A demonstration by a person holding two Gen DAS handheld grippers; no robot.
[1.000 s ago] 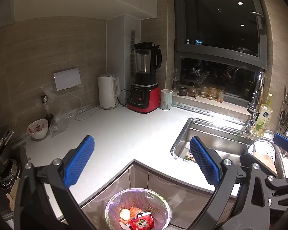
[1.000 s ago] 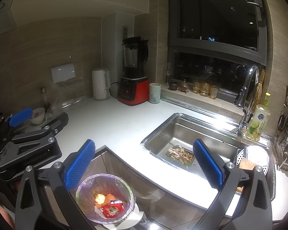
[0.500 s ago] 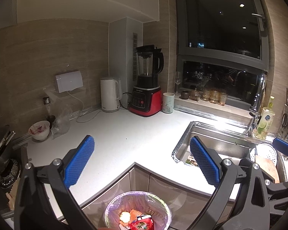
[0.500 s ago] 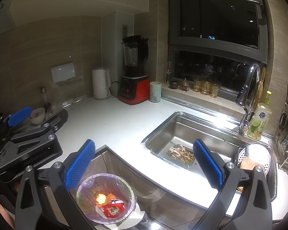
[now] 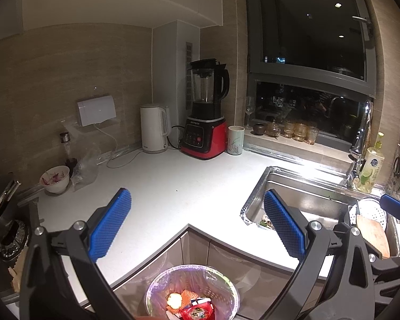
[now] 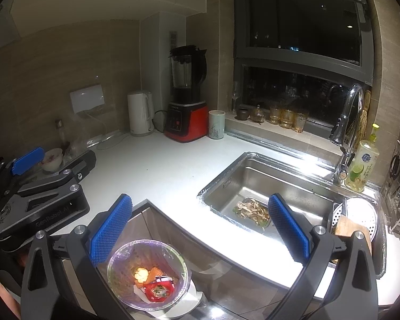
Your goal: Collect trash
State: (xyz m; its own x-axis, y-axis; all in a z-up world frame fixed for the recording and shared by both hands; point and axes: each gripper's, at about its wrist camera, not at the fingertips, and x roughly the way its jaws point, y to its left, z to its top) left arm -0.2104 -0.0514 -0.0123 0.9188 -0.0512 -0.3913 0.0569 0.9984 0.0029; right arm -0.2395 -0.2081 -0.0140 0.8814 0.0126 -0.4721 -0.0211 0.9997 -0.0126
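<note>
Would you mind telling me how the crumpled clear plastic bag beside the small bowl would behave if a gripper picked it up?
The clear plastic bag looks thin and crumpled, so it would probably be floppy and light, sagging from one pinch point. Its glossy film may be slippery between pads. It sits close by the small bowl, so dragging it might nudge the bowl.

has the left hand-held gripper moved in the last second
Yes. In the left wrist view the red blender slid right and down, so the open left hand-held gripper has turned slightly left and up.

Both wrist views face counter corner; share bin, sink.
</note>
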